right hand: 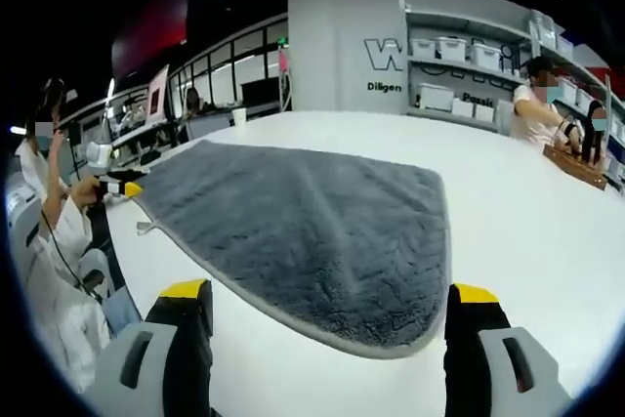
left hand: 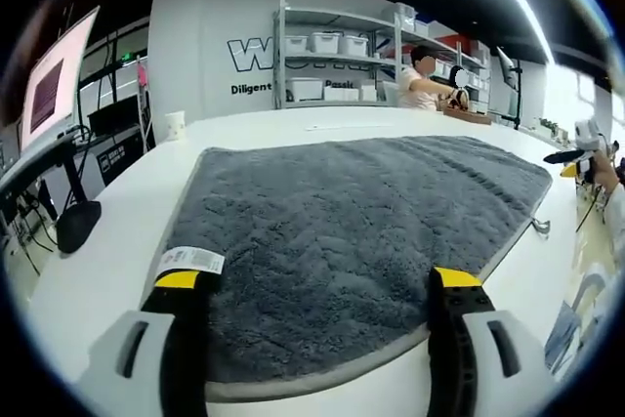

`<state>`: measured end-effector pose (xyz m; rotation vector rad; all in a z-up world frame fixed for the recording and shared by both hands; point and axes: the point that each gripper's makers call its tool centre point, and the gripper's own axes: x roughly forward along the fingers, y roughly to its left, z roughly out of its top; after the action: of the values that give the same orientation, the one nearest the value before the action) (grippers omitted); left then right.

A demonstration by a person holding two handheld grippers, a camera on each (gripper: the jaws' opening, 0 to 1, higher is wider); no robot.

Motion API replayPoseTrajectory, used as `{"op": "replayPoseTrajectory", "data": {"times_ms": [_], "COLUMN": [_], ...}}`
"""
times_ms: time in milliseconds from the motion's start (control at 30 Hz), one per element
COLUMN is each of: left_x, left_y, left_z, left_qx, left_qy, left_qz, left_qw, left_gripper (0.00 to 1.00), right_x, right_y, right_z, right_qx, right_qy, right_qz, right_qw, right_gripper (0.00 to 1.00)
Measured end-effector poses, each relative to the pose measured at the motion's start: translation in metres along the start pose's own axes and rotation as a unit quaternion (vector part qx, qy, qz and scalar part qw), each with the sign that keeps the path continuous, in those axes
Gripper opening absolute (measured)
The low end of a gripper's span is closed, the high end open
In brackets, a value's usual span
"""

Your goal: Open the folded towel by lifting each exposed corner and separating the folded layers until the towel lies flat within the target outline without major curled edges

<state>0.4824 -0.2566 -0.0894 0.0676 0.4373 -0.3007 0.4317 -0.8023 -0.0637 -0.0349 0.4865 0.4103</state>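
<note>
A grey towel (left hand: 352, 241) lies spread open on my white desk (left hand: 107, 241), its pale-bound near edge just in front of my left hand-held gripper (left hand: 322, 285), whose yellow-tipped jaws stand wide apart and hold nothing. A white care label (left hand: 191, 261) with small print too fine to read sits at the towel's near corner, beside the left jaw. On the grey back wall (left hand: 215, 56), large white letters beginning "W" and a smaller line starting "Diligen" are partly hidden by a shelf rack (left hand: 342, 56) of white bins. A person (left hand: 425, 80) sits at the desk's far edge.

In the right gripper view my right hand-held gripper (right hand: 332, 305) also hangs wide and empty, just short of the towel's rounded near corner. Bare desk stretches toward the far edge and the far right corner; at the left edge, a seated person (right hand: 49, 212) holds another yellow-tipped gripper (right hand: 122, 187) at the towel's corner.
</note>
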Motion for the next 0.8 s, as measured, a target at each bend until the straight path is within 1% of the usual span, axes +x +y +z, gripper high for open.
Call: {"op": "replayPoseTrajectory", "data": {"times_ms": [200,267,333,433,500,567,667,733,800], "left_x": [-0.001,-0.001,-0.003,-0.005,-0.005,-0.005,-0.005,-0.005,-0.006], "left_y": [0.001,0.002,0.003,0.005,0.005,0.005,0.006,0.006,0.006], "left_z": [0.0,0.0,-0.001,-0.002,-0.002,-0.002,-0.002,-0.002,-0.002], "left_qx": [0.0,0.0,0.0,0.0,0.0,0.0,0.0,0.0,0.0], "left_qy": [0.001,0.003,0.005,0.006,0.005,0.006,0.005,0.004,0.003], "left_qz": [0.001,0.001,0.0,-0.001,-0.002,-0.003,-0.003,-0.003,-0.003], "left_qw": [1.0,1.0,1.0,1.0,1.0,1.0,1.0,1.0,1.0], "left_gripper": [0.91,0.91,0.91,0.91,0.9,0.9,0.9,0.9,0.9], "right_x": [0.02,0.028,0.033,0.039,0.041,0.04,0.039,0.039,0.037], "right_y": [0.0,-0.003,-0.008,-0.005,-0.005,-0.009,-0.013,-0.011,-0.01], "right_z": [0.006,0.004,-0.001,-0.007,-0.01,-0.011,-0.013,-0.016,-0.017], "right_qx": [0.013,0.015,0.006,0.005,0.006,-0.001,0.001,-0.012,-0.01], "right_qy": [-0.012,-0.005,0.005,0.016,0.02,0.024,0.027,0.028,0.02], "right_qz": [-0.009,-0.016,-0.027,-0.017,-0.016,-0.029,-0.043,-0.049,-0.051], "right_qw": [0.9998,0.9998,0.9996,0.9997,0.9997,0.9993,0.9987,0.9983,0.9985], "right_gripper": [0.99,0.99,0.99,0.98,0.98,0.94,0.92,0.93,0.95]}}
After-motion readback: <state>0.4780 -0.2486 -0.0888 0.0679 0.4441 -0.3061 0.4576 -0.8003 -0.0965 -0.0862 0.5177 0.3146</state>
